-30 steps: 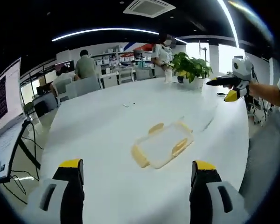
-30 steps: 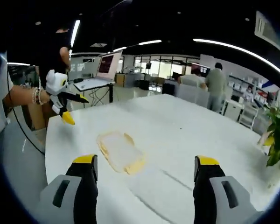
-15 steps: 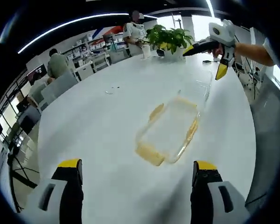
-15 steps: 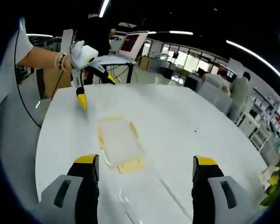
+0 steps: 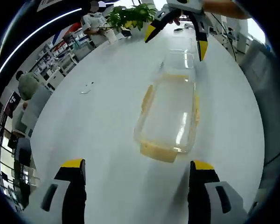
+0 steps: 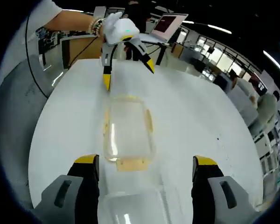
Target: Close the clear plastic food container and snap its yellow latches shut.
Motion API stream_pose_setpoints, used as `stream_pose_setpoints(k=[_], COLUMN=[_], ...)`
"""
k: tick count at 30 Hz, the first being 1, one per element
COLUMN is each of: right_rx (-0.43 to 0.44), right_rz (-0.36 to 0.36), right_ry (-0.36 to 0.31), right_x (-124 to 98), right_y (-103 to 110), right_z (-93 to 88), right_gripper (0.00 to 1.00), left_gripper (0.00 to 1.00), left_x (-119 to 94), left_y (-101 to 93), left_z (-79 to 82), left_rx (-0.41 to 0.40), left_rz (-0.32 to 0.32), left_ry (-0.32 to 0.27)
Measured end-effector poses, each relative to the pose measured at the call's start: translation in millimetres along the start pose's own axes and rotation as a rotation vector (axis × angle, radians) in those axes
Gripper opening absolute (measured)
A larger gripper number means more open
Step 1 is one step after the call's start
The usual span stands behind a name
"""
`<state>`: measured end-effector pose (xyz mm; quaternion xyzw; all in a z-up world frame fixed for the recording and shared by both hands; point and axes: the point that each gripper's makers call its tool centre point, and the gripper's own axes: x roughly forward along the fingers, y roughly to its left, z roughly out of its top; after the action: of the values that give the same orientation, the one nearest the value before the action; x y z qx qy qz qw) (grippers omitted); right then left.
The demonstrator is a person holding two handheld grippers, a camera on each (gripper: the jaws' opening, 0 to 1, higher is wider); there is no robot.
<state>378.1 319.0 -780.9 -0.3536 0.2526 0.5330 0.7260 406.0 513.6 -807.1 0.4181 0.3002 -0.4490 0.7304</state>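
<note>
A clear plastic container with yellow latches on its rim sits open on the white table. Its clear lid lies flat on the table at the container's far end; whether the two are joined is unclear. My left gripper hovers open at the near end, with nothing between its fingers. Facing it, my right gripper hangs open above the lid. In the right gripper view the container lies ahead and the lid is low between the jaws of my right gripper. My left gripper stands open beyond it.
A potted plant stands at the table's far end, and a small object lies on the tabletop. A laptop sits on a stand beyond the table. People sit at desks in the background. The table's curved edge is close.
Both cameras have come closer and tipped down over the container, so it looks larger. The two grippers now face each other across it, closer together. Both stay open; the container has not moved.
</note>
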Motion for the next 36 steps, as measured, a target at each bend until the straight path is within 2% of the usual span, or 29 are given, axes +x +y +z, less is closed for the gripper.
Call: stream_pose_setpoints(k=[2, 7, 14, 16, 24, 29, 33, 36], right_rx=[-0.022, -0.073, -0.078, -0.086, -0.055, -0.071, -0.059, -0.041], right_rz=[0.015, 0.072, 0.118, 0.131, 0.181, 0.2, 0.213, 0.23], right_ry=[0.011, 0.057, 0.104, 0.119, 0.166, 0.211, 0.212, 0.221], right_x=[6.8, 23.8, 41.7, 44.9, 54.6, 59.6, 59.8, 59.2], right_y=[2.3, 10.3, 9.9, 10.2, 15.4, 18.2, 16.8, 19.1], right_z=[-2.0, -9.2, -16.6, -20.4, -26.9, -31.6, -31.0, -31.9], right_gripper=[0.79, 0.76, 0.74, 0.72, 0.71, 0.67, 0.67, 0.65], left_gripper=[0.88, 0.81, 0.76, 0.76, 0.68, 0.66, 0.6, 0.62], left_x=[4.2, 18.2, 31.0, 32.4, 33.9, 34.5, 34.4, 35.9], left_y=[-3.0, -8.6, -16.6, -15.5, -23.2, -24.5, -31.3, -30.0], left_z=[2.9, 3.0, 3.5, 4.5, 3.8, 2.8, 2.3, 2.0], left_rx=[-0.025, 0.02, 0.056, 0.035, 0.049, 0.044, 0.042, 0.034], left_rz=[-0.032, -0.093, -0.172, -0.184, -0.261, -0.277, -0.325, -0.332], left_ry=[-0.008, 0.014, 0.044, 0.048, 0.065, 0.071, 0.075, 0.069])
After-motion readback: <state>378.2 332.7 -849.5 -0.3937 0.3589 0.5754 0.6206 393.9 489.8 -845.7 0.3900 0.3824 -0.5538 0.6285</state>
